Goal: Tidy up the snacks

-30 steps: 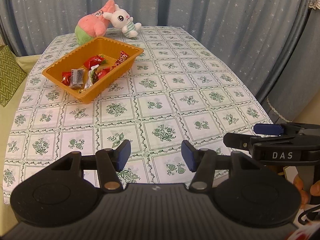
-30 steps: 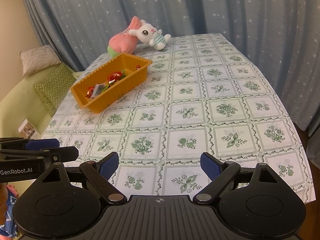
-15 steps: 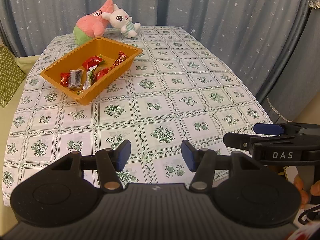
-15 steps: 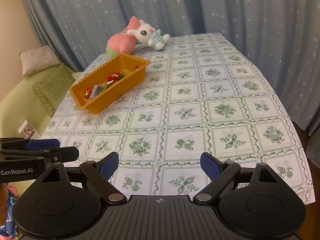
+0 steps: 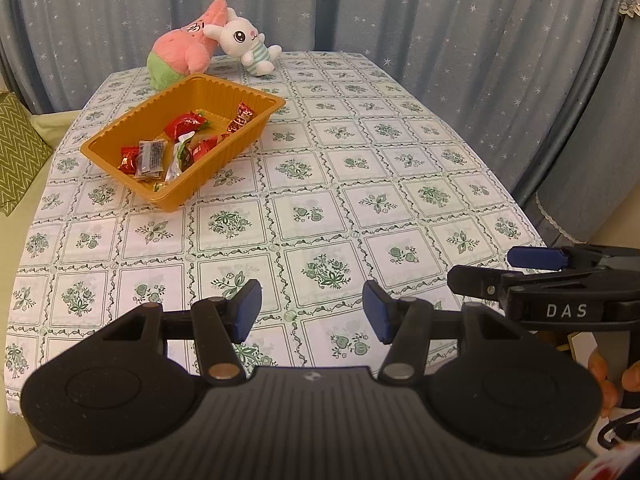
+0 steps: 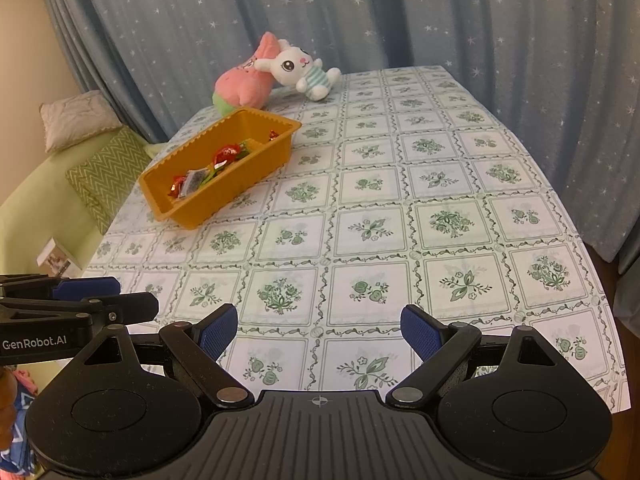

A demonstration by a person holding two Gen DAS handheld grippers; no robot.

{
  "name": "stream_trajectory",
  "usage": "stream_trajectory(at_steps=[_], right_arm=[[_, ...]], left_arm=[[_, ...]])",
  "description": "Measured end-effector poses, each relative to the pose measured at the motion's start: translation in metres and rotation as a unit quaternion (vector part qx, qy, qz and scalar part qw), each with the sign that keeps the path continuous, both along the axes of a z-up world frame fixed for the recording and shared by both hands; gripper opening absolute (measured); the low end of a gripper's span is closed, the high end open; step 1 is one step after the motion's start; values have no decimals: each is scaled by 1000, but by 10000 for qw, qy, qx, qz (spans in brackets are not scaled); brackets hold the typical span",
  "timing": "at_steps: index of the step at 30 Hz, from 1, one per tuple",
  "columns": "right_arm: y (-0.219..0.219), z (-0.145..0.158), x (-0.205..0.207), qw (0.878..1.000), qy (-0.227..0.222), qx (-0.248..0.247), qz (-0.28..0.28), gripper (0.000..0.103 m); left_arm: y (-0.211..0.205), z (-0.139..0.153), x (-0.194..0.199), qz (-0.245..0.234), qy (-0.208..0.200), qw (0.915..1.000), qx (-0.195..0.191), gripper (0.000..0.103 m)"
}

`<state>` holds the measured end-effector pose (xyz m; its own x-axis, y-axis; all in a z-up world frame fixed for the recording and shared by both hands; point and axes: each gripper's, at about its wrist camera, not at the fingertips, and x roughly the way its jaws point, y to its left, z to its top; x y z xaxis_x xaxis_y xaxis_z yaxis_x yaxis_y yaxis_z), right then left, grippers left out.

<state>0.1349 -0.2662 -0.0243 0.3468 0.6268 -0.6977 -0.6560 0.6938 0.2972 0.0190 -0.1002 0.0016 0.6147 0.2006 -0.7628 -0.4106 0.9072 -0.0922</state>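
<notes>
An orange tray (image 5: 208,178) stands on the far left of the table, and several wrapped snacks (image 5: 168,152) lie in it, mostly red, with one clear packet. My left gripper (image 5: 312,312) hovers open over the table's near edge with nothing between its blue pads. To its right, my right gripper (image 5: 492,268) shows from the side. In the right wrist view the right gripper (image 6: 319,328) is wide open and empty over the near edge. The tray (image 6: 240,196) and its snacks (image 6: 200,176) sit far ahead to the left. The left gripper (image 6: 120,300) shows at lower left.
A pink plush (image 5: 180,56) and a white rabbit plush (image 5: 244,44) lie behind the tray at the table's far end. Blue star curtains hang behind and to the right. A green zigzag cushion (image 5: 16,148) lies left of the table. The floral tablecloth (image 6: 400,220) covers the table.
</notes>
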Motion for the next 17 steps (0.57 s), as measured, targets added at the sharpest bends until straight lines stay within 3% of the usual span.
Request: stream_trajectory(at_steps=[14,17], right_arm=[[4,-1,3,10000,16,-5,34,88],[7,-3,4,10000,32,-19,46,88]], left_arm=[[5,-2,4,58,-1,10000,-1,53],[9,-4,5,89,21,10000,-25,59]])
